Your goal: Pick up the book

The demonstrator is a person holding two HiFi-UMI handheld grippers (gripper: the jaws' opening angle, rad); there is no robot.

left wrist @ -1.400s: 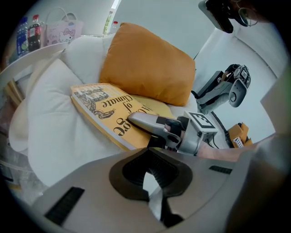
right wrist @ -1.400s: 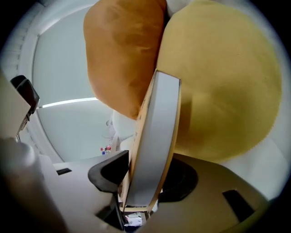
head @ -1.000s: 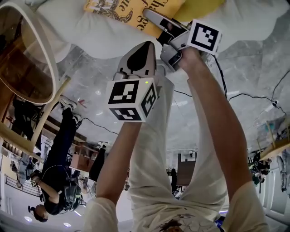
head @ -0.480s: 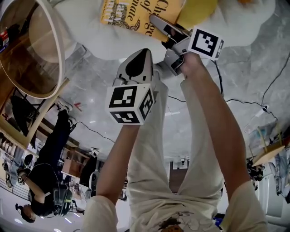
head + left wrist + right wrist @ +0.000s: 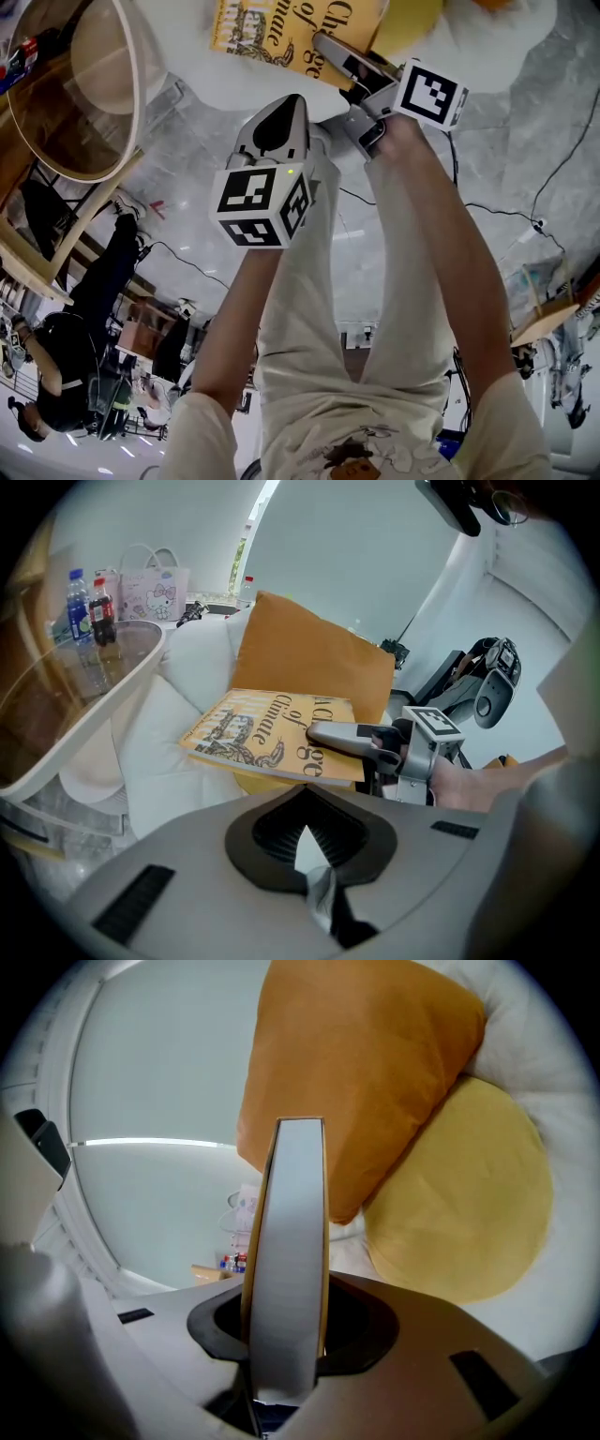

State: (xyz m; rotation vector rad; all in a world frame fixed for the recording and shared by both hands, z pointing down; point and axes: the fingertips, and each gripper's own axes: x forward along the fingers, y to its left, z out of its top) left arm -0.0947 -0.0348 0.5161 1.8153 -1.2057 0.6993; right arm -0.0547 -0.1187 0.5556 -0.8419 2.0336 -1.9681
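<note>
Yellow book (image 5: 279, 36), edge clamped in right tongs (image 5: 330, 49)

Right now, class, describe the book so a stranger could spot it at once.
Find the white seat with the orange pillow. In front of that pillow, the right gripper holds the book by one edge. It is the only flat yellow thing with black lettering and a drawing on its cover.
</note>
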